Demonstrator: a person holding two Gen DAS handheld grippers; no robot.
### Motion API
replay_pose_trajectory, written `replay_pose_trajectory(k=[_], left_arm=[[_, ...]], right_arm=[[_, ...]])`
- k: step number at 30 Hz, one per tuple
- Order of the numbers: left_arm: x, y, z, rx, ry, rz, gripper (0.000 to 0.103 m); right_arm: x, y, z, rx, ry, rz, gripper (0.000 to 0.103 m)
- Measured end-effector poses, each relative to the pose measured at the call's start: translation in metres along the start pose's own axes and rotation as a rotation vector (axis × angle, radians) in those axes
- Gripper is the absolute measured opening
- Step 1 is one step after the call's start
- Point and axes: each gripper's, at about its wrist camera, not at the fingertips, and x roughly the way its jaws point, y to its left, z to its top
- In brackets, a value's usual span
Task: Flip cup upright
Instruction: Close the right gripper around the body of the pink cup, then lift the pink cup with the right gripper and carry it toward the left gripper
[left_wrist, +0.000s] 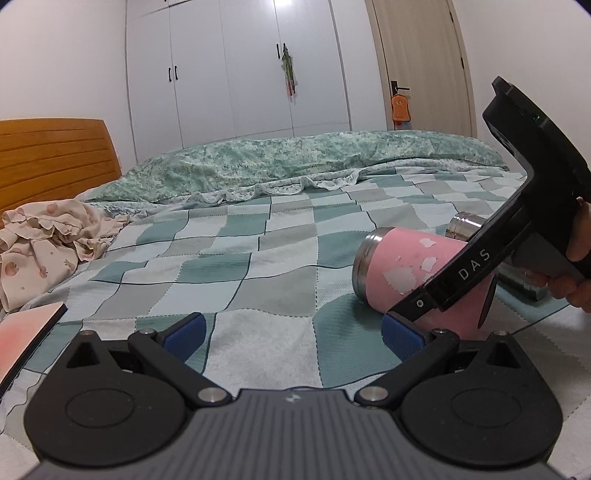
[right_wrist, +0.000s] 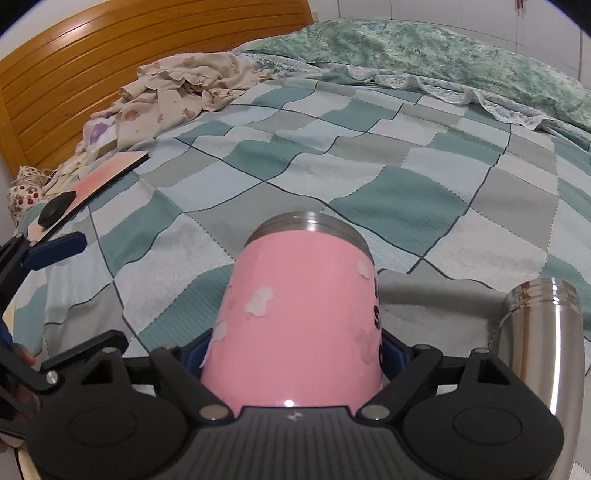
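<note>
A pink cup (left_wrist: 402, 267) with peeling paint and a steel rim lies on its side on the checked bedspread, rim toward the bed's middle. In the right wrist view the pink cup (right_wrist: 299, 314) fills the space between my right gripper's blue pads (right_wrist: 392, 354), which press its sides near the base. My right gripper (right_wrist: 295, 356) is shut on it; its black body shows in the left wrist view (left_wrist: 517, 221). My left gripper (left_wrist: 291, 334) is open and empty, low over the bedspread just left of the cup.
A steel cup (right_wrist: 539, 354) lies on its side right of the pink one. A pink tablet-like slab (left_wrist: 26, 332) lies at the left. Crumpled floral cloth (left_wrist: 48, 243) and a wooden headboard (left_wrist: 55, 158) are left; a green quilt (left_wrist: 295, 162) is bunched at the back.
</note>
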Motion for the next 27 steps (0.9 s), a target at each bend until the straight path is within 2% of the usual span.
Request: replay_pose_trajectory(k=[7,14,19,27], left_arm=[[-0.021,-0.003,0.004,-0.002,-0.01,-0.008,0.103],[-0.06,-0.016,0.018,-0.023,-0.057,-0.032,0.103],[-0.094,-0.037,0.024,-0.036,-0.091,-0.056,0.103],[-0.142,-0.07,0.01,-0.066,-0.107,-0.109,0.103]], right_arm=[[-0.021,-0.003,-0.006,0.068,-0.048,-0.008,0.086],[-0.075,0.006,-0.022,0.11,-0.127,-0.005,0.086],[-0.135,0.024,-0.055,0.142,-0.194,-0.024,0.086],[-0.193,0.046,-0.127,0.213,-0.194,-0.06,0.086]])
